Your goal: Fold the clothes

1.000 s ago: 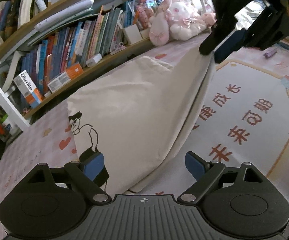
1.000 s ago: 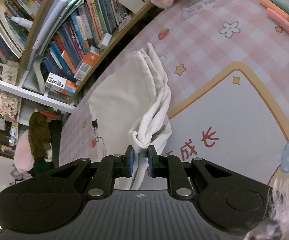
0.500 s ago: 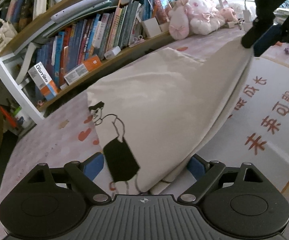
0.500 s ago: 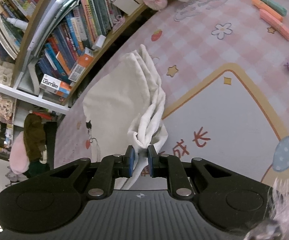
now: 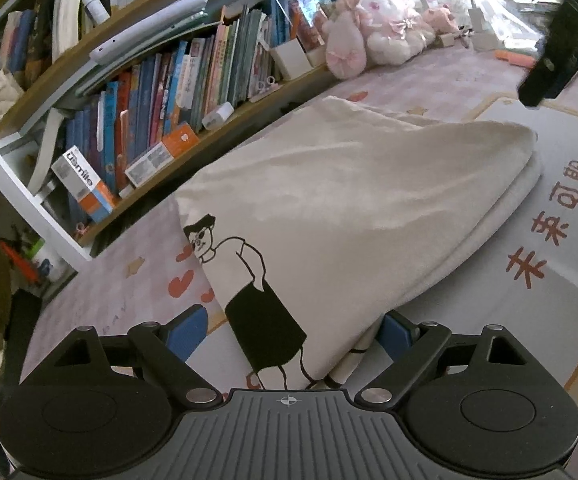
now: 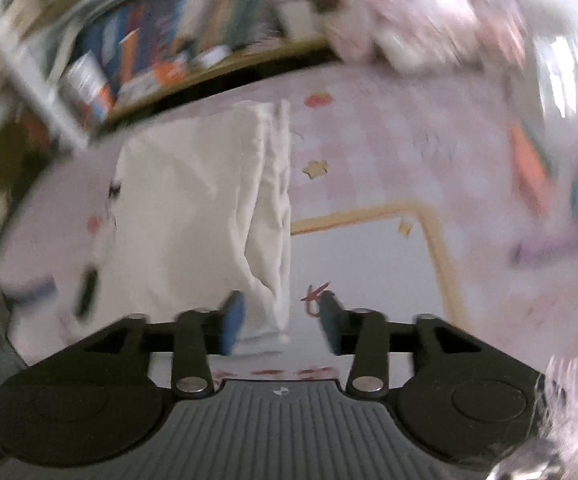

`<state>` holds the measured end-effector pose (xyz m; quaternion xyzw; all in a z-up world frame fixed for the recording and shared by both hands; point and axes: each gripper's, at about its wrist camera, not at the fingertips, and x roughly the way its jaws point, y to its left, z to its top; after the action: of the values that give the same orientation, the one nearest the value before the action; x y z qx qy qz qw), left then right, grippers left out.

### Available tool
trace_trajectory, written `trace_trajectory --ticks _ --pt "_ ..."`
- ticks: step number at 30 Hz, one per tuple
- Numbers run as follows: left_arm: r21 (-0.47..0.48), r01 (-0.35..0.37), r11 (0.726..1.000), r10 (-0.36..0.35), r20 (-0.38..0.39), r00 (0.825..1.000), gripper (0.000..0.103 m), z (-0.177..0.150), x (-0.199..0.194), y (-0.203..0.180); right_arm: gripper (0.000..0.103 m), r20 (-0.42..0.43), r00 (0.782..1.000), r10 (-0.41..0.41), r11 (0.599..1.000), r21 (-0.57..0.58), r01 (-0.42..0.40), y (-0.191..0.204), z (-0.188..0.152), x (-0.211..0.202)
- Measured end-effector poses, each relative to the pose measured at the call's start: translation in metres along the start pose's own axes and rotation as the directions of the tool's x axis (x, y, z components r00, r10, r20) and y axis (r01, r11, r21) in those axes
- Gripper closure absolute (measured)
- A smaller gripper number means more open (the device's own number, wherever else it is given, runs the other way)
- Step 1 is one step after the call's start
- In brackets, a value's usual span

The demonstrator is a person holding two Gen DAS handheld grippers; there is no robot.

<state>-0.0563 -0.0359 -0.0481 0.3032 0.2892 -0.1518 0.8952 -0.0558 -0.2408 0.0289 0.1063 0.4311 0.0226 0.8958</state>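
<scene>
A white garment (image 5: 349,200) with a black cartoon figure printed on it lies folded on the play mat (image 5: 549,312). Its near corner rests between the blue pads of my left gripper (image 5: 289,332), which stands wide open and does not press it. In the blurred right wrist view the garment (image 6: 193,200) shows its layered folded edge. That edge's near end hangs loose between the pads of my right gripper (image 6: 281,320), whose jaws are opening. The right gripper's black body (image 5: 561,40) is at the top right of the left wrist view, above the cloth.
A curved bookshelf (image 5: 161,92) full of books runs along the mat's far side. Pink and white plush toys (image 5: 373,36) sit at its right end. Orange markers (image 6: 529,168) lie on the checked part of the mat to the right.
The right gripper's jaws have spread and let go of the garment's edge. The raised edge has dropped flat onto the mat, and the right gripper has rolled and pulled back.
</scene>
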Motion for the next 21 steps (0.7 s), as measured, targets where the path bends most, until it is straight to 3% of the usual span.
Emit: trace_trajectory --ticks 3,7,9,13,21 --pt "-0.009 0.011 1.000 -0.011 0.010 1.000 0.012 0.003 -0.001 0.005 0.035 0.026 0.999 -0.032 0.957 -0.288 0.038 0.026 -0.012 0.002" --pt "-0.026 0.032 0.999 -0.032 0.019 0.999 0.012 0.008 -0.001 0.013 0.025 0.062 0.998 -0.012 0.809 -0.586 0.046 0.062 -0.032 0.013" --pt "-0.034 0.043 0.999 -0.042 0.023 0.999 0.012 0.010 -0.001 0.017 0.024 0.078 0.997 -0.002 0.731 -0.680 0.054 0.079 -0.042 0.021" --pt "-0.048 0.066 0.997 -0.065 0.030 0.997 0.012 0.014 0.000 0.024 0.024 0.100 0.995 0.006 0.604 -0.793 0.076 0.103 -0.058 0.038" --pt "-0.086 0.121 0.989 -0.118 0.042 0.992 0.012 0.019 0.002 0.038 0.027 0.170 0.985 -0.028 0.490 -0.857 0.162 0.122 -0.070 0.059"
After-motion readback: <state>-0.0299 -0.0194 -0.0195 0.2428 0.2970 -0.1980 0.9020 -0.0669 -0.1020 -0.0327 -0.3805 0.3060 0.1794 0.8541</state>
